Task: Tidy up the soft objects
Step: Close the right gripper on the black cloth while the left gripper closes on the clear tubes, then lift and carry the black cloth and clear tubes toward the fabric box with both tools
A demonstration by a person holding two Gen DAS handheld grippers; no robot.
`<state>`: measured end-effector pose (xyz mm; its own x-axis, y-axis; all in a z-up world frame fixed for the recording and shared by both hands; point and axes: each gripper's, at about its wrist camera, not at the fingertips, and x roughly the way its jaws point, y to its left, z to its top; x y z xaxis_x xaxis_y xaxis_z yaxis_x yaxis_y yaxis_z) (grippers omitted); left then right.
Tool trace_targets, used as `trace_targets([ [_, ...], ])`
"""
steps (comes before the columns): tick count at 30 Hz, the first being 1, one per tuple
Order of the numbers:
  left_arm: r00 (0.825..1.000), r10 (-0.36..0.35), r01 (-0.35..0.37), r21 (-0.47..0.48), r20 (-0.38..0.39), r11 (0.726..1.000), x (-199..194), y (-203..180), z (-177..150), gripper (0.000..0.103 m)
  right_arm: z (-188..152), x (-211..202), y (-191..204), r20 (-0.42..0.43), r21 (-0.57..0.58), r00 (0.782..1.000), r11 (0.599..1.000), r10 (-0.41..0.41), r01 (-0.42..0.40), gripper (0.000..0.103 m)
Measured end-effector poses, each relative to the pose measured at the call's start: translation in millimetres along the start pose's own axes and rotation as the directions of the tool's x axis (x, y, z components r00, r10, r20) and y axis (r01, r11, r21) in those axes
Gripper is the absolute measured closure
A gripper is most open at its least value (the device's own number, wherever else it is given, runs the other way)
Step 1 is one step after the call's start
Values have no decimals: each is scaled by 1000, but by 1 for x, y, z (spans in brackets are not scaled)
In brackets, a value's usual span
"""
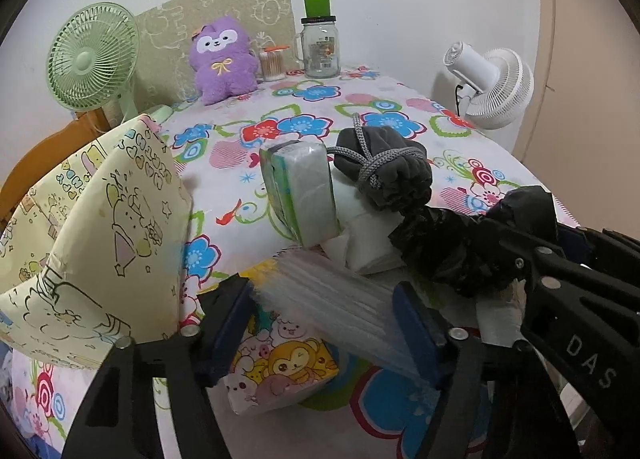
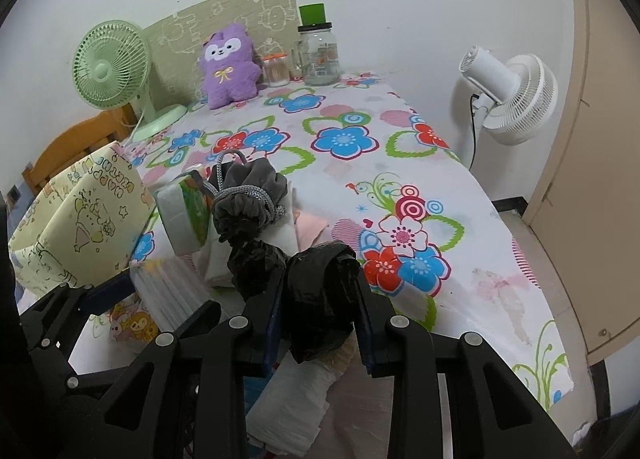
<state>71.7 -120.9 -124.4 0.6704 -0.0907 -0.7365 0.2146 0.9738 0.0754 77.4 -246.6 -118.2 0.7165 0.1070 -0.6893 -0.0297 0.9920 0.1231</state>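
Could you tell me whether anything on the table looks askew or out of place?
Yes: the tissue pack is tipped on its edge, leaning against the grey pouch instead of lying flat. Nothing looks spilled or damaged.

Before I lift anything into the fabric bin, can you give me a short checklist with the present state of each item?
1. Left gripper shut on the straw pack: ok.
2. Right gripper shut on the black bag roll: ok.
3. Fabric bin upright, mouth open: ok.
4. Bin contents: cannot tell.
5. Grey pouch and tissue pack apart from both grippers: ok.
6. Cartoon pack under the straws, free of them: cannot tell.
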Motion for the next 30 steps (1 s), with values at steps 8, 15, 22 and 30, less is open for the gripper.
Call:
trace_targets([
  [8, 1000, -4, 4, -36, 19, 999, -2, 8, 5, 81, -1, 0, 4, -6, -5, 1000, 1000, 0, 0, 69],
  [15, 999, -31, 33, -56, 35, 998, -8, 10, 11, 92, 2, -2, 9, -2, -20, 1000, 1000, -13, 13, 69],
  [22, 998, -48, 51, -58, 52, 997, -17, 11, 16, 99, 8, -12, 15, 15, -34, 1000, 999, -20, 21, 69],
  [30, 997, -55, 57, -48, 53, 997, -23, 12, 15, 100, 8, -19, 17, 25, -38, 999, 999, -32, 33, 69],
])
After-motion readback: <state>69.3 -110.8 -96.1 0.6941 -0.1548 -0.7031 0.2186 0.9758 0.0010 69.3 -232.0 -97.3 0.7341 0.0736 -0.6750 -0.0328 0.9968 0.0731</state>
